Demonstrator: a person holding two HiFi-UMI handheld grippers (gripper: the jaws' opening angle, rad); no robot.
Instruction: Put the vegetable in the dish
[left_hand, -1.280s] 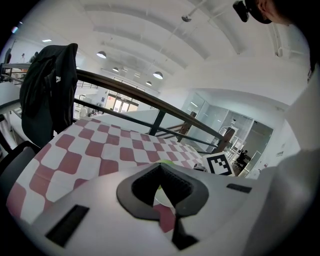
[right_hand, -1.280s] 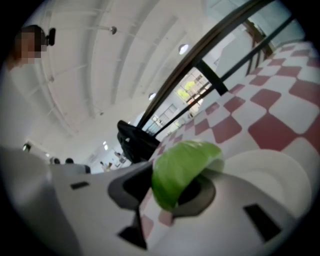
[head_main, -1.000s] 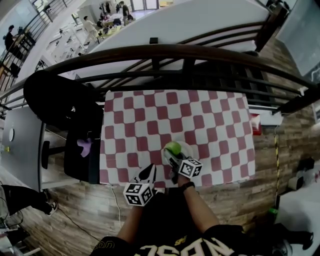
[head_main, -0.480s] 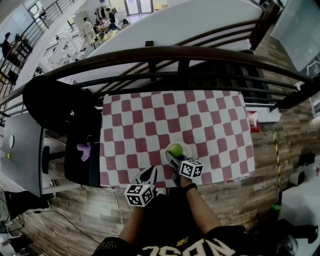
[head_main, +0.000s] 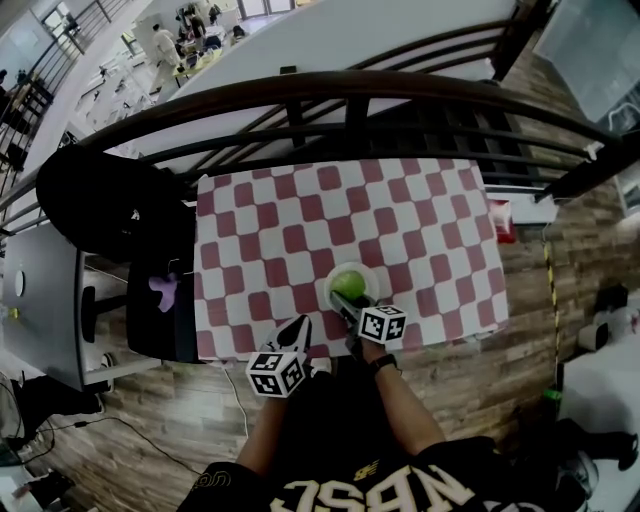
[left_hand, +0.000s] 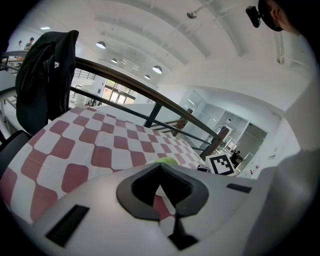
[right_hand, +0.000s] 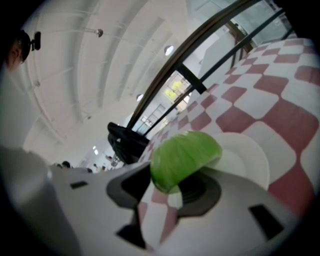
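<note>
Counter (head_main: 300, 215): checked cloth, one white dish (head_main: 372, 277) at about 5 o'clock from its centre, close to the near edge.

Vegetable (head_main: 346, 285): green, already over the dish. It looks to be sitting in it, but I can't confirm full contact from these views.

Progress: the carry looks done and the release is under way. What's left, by my read, is to let go fully and back the right tongs out without dragging the vegetable off the dish.

Right tongs (head_main: 352, 306): they reach the dish from 5 o'clock, angled shallowly down. The jaws have just been opening and now stand fairly wide, with the vegetable between them at the tips. The grip looks slack.

Left tongs (left_hand: 161, 172): parked at 7 o'clock of the dish, over the counter's near edge. Jaws are closed together with nothing in them.
</note>
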